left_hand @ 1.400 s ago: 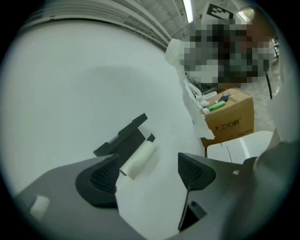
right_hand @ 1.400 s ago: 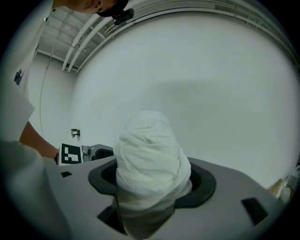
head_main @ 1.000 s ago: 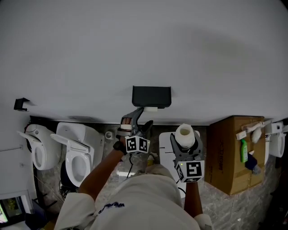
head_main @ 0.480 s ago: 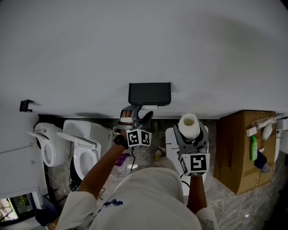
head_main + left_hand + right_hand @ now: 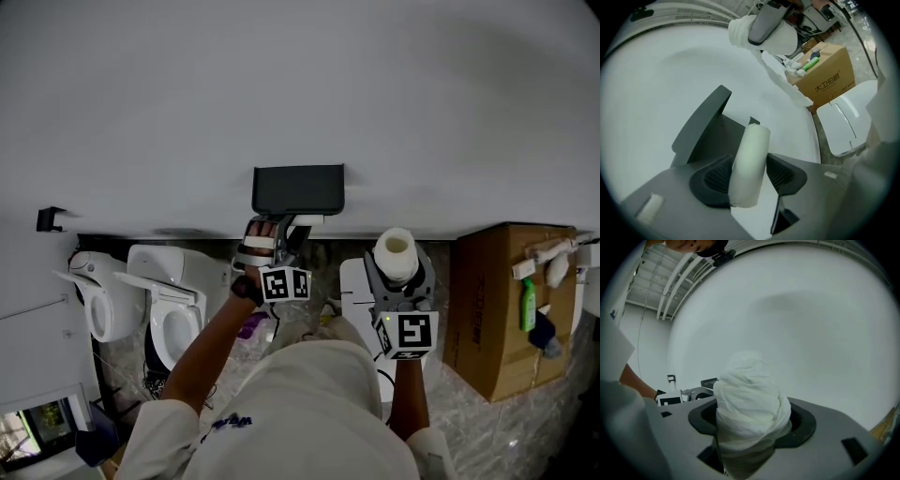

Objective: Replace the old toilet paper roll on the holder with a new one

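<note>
- The wall (image 5: 300, 84) is the biggest thing here: plain matt white, with little on it besides the holder.
- On the floor below, glossy white toilets (image 5: 164, 314) stand to the left and a brown cardboard box (image 5: 492, 309) to the right, both well apart from the work.
- The holder (image 5: 298, 189) is a dark, boxy hood of smooth plastic fixed to the wall.
- The new roll (image 5: 396, 253) is fat and soft, with rumpled paper and its hollow core showing on top. The right gripper (image 5: 398, 281) has its fingers clamped round it, off to the right of the holder, waiting.
- The old roll (image 5: 749, 164) is a slim, pale cylinder, nearly used up, sitting just under the holder's hood.
- The change: the left gripper (image 5: 277, 232) has just been drawing its fingers in. The old roll stands between the ribbed black pads, which now look to press on it from both sides.
- I'd judge the take-off step is starting: the spent roll is caught but not yet off the holder.
</note>
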`<action>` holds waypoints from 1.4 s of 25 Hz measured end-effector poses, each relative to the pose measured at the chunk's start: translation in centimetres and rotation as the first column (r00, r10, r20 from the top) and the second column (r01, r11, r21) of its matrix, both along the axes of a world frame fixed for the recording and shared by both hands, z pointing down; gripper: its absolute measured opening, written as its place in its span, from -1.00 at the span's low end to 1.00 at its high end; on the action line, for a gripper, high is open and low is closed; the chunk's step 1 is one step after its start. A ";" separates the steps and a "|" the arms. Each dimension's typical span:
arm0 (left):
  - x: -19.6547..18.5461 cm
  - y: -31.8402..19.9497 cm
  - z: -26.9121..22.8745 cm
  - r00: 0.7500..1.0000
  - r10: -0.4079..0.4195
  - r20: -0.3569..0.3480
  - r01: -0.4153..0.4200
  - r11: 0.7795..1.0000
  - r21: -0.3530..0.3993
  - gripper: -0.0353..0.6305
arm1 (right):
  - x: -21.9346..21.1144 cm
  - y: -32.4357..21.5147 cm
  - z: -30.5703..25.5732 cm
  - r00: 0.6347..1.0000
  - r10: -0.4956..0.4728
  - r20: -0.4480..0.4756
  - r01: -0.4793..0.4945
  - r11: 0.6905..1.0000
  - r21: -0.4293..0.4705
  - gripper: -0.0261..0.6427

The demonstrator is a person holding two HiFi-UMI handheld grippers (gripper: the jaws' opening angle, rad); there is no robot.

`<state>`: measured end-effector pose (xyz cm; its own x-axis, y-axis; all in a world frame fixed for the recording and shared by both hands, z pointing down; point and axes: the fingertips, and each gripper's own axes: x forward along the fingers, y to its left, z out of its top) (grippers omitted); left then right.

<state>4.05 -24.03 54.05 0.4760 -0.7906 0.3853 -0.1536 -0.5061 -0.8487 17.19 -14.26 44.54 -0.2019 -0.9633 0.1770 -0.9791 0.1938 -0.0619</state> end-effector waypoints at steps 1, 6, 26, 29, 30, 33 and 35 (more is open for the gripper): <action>-0.1 0.0 0.0 1.000 -0.003 0.003 0.003 1.000 0.002 -0.21 | 0.0 0.1 0.1 1.000 -0.006 -0.003 0.006 1.000 -0.002 0.00; -0.1 0.1 0.1 1.000 -0.008 0.010 0.008 1.000 -0.004 -0.20 | 0.1 0.2 0.3 1.000 -0.013 0.003 0.013 1.000 -0.013 0.00; 2.0 0.2 -0.1 0.998 0.015 0.054 -0.018 0.998 0.053 -0.24 | 0.7 0.9 0.3 1.000 0.006 -0.010 -0.006 1.000 -0.010 0.00; 2.2 0.1 0.0 0.998 0.012 0.069 -0.015 0.999 0.052 -0.25 | 1.3 1.3 0.2 1.000 0.018 -0.019 -0.018 1.000 -0.016 0.00; 2.5 0.0 0.0 0.997 0.013 0.070 -0.016 0.999 0.051 -0.25 | 1.6 1.4 0.1 0.999 0.022 -0.028 -0.023 1.000 -0.017 0.00; 2.7 0.1 -0.1 0.997 0.017 0.075 -0.021 0.999 0.046 -0.25 | 2.2 1.6 0.0 0.998 0.035 -0.047 -0.036 0.999 -0.023 0.00; 2.8 0.3 -0.1 0.996 0.023 0.081 -0.027 0.999 0.046 -0.25 | 2.5 1.8 -0.1 0.998 0.042 -0.053 -0.043 0.999 -0.026 0.00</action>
<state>6.89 -23.77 53.99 0.4646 -0.7969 0.3861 -0.0717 -0.4684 -0.8806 19.72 -12.49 44.44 -0.1508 -0.9656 0.2120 -0.9884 0.1511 -0.0152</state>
